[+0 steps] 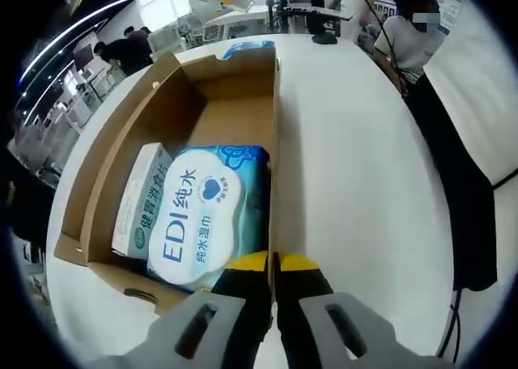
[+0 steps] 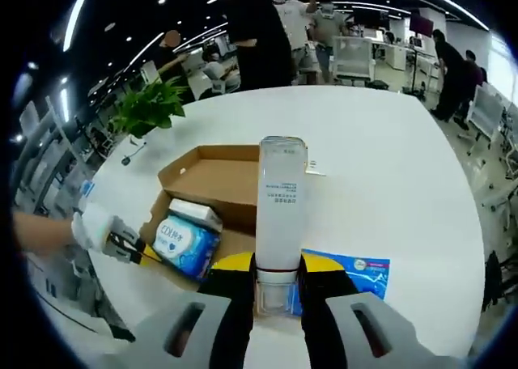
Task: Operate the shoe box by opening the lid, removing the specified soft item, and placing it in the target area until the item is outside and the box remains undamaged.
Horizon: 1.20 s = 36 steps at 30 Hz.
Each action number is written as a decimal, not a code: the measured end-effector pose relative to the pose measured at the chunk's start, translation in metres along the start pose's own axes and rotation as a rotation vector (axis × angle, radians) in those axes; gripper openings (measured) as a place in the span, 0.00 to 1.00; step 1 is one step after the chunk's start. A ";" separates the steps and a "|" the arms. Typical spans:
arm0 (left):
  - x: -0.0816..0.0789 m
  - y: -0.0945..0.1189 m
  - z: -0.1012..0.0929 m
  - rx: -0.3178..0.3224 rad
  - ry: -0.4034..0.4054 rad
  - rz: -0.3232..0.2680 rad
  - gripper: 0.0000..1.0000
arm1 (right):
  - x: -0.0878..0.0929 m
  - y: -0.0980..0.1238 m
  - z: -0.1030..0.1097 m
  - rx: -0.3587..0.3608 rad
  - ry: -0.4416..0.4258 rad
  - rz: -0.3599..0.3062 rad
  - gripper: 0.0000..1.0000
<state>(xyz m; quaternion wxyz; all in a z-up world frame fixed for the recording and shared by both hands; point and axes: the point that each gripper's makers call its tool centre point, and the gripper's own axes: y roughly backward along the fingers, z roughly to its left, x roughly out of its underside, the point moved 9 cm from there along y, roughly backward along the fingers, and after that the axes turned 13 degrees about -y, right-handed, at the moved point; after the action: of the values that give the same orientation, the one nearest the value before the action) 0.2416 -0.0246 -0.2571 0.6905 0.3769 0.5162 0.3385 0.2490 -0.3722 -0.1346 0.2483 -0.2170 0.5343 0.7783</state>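
In the left gripper view, the blue-and-white wipes pack (image 1: 206, 215) lying in the cardboard box (image 1: 97, 183) bears an oval white label with "EDI" in large blue letters, "纯水" above it and "纯水湿巾" in smaller characters beside it. The white carton (image 1: 139, 199) just beside the pack carries green characters reading "健胃消食片" along its side. In the right gripper view, the white tube (image 2: 279, 211) has small print on its face, too fine to read.
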 end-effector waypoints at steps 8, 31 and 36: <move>0.001 0.000 0.000 0.000 0.003 0.000 0.00 | -0.007 0.020 -0.016 0.053 0.014 -0.017 0.18; 0.002 0.000 0.000 0.000 0.007 0.002 0.00 | -0.010 0.051 -0.052 0.161 0.032 -0.039 0.18; 0.002 0.000 0.000 0.001 0.010 0.003 0.00 | -0.009 0.055 -0.069 0.203 0.026 -0.036 0.18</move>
<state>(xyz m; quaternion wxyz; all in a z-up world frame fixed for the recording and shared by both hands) 0.2425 -0.0228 -0.2575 0.6872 0.3764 0.5192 0.3413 0.2269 -0.4557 -0.1121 0.2757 -0.2103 0.6098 0.7127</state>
